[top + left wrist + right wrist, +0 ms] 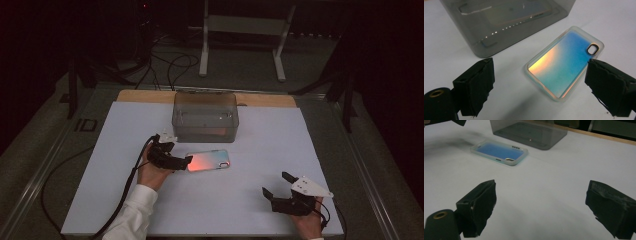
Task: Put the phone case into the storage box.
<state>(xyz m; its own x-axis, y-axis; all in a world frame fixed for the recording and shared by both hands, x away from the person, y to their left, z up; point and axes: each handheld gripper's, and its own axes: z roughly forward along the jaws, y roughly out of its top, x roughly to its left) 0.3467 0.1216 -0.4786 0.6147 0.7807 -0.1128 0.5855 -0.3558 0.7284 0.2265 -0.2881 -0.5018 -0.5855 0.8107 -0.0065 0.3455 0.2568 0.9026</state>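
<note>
Your left tongs (181, 161) sit at the left end of the phone case (208, 160), which lies flat on the white sheet (240, 200) covering the counter, just in front of the smoky grey plastic box (205, 116). In the left gripper view your jaws stand wide apart with nothing clamped: the case (564, 65) lies on the sheet between and beyond them, its near corner reaching in between the two pads (477, 85), and the right pad overlaps its long edge near the camera cutout; whether that pad touches the case you cannot tell from here. The case shows a shiny back that runs from orange at one end to blue at the other, with a clear frosted rim, and it lies slantwise to your jaws. The box (506, 22) stands just behind it, close but apart from it, and a pale flat thing shows dimly through its wall.

Your right tongs (278, 185) hover low over the bare sheet at the near right of the counter, well apart from the case. Their jaws also stand wide apart and hold nothing. In the right gripper view the case (499, 152) lies farther off, up and to the left, with the box (529, 132) behind it.
</note>
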